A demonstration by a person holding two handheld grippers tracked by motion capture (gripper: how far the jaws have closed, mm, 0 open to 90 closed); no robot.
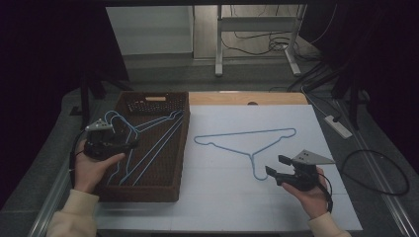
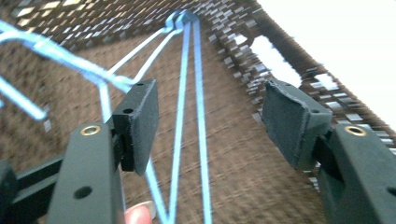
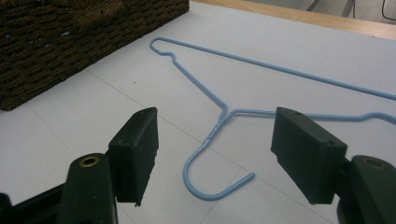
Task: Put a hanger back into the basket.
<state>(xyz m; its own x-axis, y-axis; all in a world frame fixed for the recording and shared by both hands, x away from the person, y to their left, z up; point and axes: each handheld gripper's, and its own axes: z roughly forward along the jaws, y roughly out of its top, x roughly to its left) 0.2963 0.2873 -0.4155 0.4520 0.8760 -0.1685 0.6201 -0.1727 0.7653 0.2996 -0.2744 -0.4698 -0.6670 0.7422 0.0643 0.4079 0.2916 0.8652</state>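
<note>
A brown wicker basket (image 1: 148,193) stands on the left of the table with several blue wire hangers (image 1: 154,142) lying in it. My left gripper (image 1: 131,142) hovers over the basket's left side, open, with nothing between its pads. In the left gripper view the hangers (image 2: 198,93) run across the woven basket floor (image 2: 261,186) beyond my left gripper (image 2: 215,126). One blue hanger (image 1: 247,134) lies flat on the white board, hook toward me. My right gripper (image 1: 277,166) is open just right of that hook. The right gripper view has the hanger's hook (image 3: 205,186) between and beyond the jaws of my right gripper (image 3: 215,154), untouched.
A white board (image 1: 222,197) covers the table, with a wooden strip (image 1: 247,98) along its far edge. The basket's side wall (image 3: 70,42) borders the board on the left. A power strip (image 1: 338,126) and cables (image 1: 375,173) lie off the right side.
</note>
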